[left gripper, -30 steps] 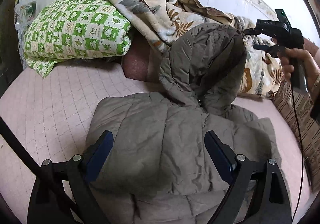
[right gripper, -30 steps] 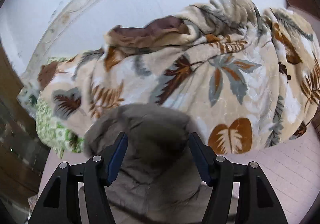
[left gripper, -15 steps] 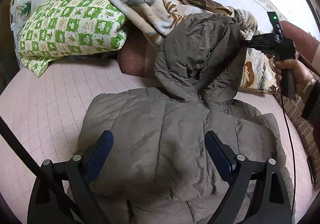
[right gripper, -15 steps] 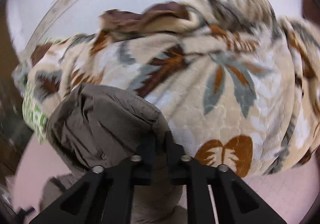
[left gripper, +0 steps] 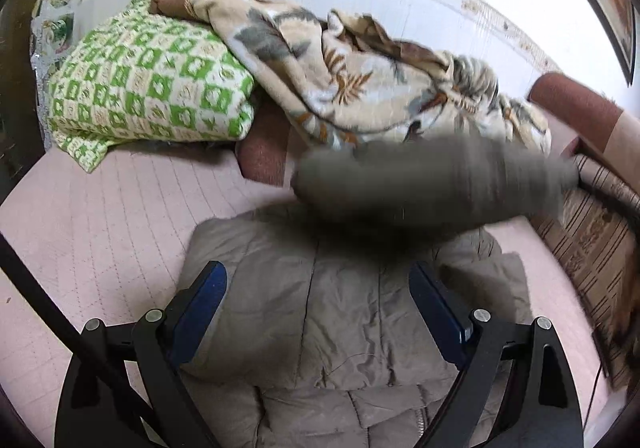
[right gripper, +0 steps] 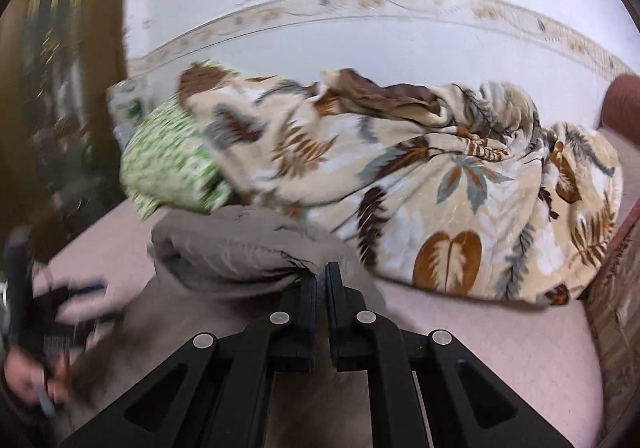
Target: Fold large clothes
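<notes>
A grey-brown puffer jacket (left gripper: 320, 324) lies flat on the pink quilted bed (left gripper: 100, 224). Its hood (left gripper: 432, 184) is lifted off the bed and blurred with motion, hanging over the jacket's collar. My left gripper (left gripper: 318, 308) is open and empty, hovering just above the jacket's body. My right gripper (right gripper: 321, 280) is shut on the hood (right gripper: 240, 248), pinching its edge between the fingertips. The left gripper and the hand holding it show blurred at the lower left of the right wrist view (right gripper: 52, 312).
A leaf-patterned beige blanket (left gripper: 360, 88) is heaped along the wall behind the jacket, also in the right wrist view (right gripper: 440, 176). A green-and-cream checked quilt (left gripper: 152, 88) sits at the back left. A brown striped cloth (left gripper: 592, 240) lies along the right edge.
My right gripper closed on the hood one second ago. It has since pulled the hood down and forward, from standing upright to hanging low over the jacket's collar. The left gripper stays open.
</notes>
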{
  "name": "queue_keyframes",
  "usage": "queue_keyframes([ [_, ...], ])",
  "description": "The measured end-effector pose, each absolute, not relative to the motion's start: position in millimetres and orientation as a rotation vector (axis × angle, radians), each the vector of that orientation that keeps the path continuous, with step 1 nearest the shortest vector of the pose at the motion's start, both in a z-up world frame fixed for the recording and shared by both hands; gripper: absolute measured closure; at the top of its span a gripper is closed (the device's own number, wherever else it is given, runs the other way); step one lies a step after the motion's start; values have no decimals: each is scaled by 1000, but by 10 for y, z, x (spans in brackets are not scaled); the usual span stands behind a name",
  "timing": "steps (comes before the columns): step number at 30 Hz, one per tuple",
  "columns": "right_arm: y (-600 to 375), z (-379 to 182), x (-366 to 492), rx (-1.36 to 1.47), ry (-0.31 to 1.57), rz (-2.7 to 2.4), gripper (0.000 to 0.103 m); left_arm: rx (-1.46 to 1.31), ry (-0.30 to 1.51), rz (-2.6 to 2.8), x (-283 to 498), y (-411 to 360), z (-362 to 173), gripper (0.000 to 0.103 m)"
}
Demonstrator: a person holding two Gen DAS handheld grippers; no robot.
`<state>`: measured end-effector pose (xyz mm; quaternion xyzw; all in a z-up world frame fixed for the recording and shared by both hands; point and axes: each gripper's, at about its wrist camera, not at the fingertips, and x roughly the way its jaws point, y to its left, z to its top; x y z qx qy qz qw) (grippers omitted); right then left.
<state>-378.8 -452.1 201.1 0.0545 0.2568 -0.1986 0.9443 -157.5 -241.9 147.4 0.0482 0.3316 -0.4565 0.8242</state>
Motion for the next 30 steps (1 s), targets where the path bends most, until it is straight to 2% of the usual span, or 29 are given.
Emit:
queue_keyframes([
  [4, -4000, 1671, -4112, 115, 555, -390, 98, 60, 709, -1003, -1592, -2327, 1573, 11],
  [12, -3922, 360, -4331, 268, 789, -414, 97, 191, 760, -1080, -1882, -2740, 1254, 11],
  [18, -4013, 551, -4404, 327, 808, -380, 87, 441, 792, -1020, -2121, -3082, 812, 11],
  [22, -4081, 862, -4520, 422, 662, -410, 85, 442, 839, -1011, -2122, -3068, 649, 11],
  [23, -4113, 943, -4501, 445, 612, -411, 84, 427, 841, -1020, -2124, -3055, 659, 11],
  [25, -4168, 1044, -4375, 453, 555, -440, 69, 401, 810, -1047, -2155, -3024, 761, 11],
  [30, -4327, 925, -3806, 442, 579, -468, 68, 259, 648, -1091, -2138, -2914, 1096, 11],
])
